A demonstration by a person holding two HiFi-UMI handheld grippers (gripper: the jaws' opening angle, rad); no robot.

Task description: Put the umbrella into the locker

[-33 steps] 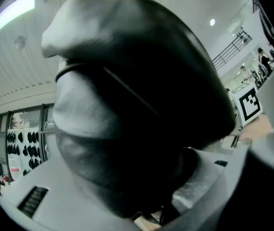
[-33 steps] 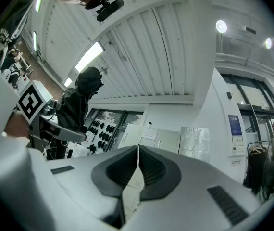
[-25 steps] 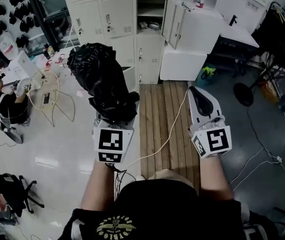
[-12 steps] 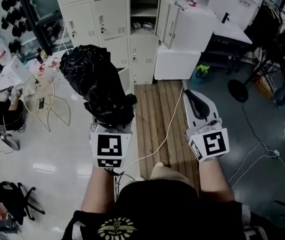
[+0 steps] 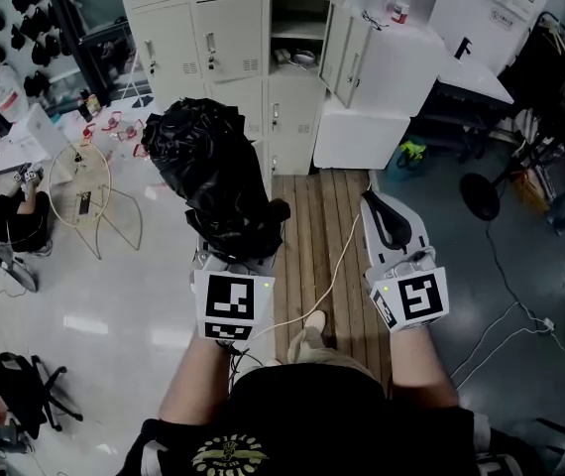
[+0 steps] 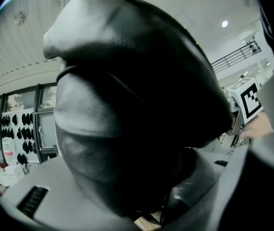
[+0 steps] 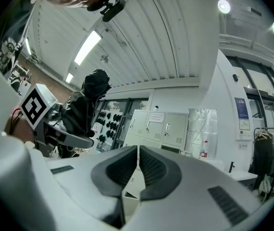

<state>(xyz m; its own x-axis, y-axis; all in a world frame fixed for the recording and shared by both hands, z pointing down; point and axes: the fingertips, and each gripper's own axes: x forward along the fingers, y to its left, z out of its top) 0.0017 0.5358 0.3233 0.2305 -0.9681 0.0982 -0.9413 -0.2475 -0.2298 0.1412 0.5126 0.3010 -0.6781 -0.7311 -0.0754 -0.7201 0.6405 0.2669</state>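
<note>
umbrella: I'm carrying it;
left gripper: grasping umbrella;
right gripper: clenched, empty;
locker: open compartment at 12 o'clock; I'm expecting raise-and-insert next

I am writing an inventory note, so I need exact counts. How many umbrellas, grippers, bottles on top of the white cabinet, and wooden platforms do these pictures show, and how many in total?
umbrella: 1
grippers: 2 (left gripper, right gripper)
bottle on the white cabinet: 1
wooden platform: 1
Total: 5
</note>
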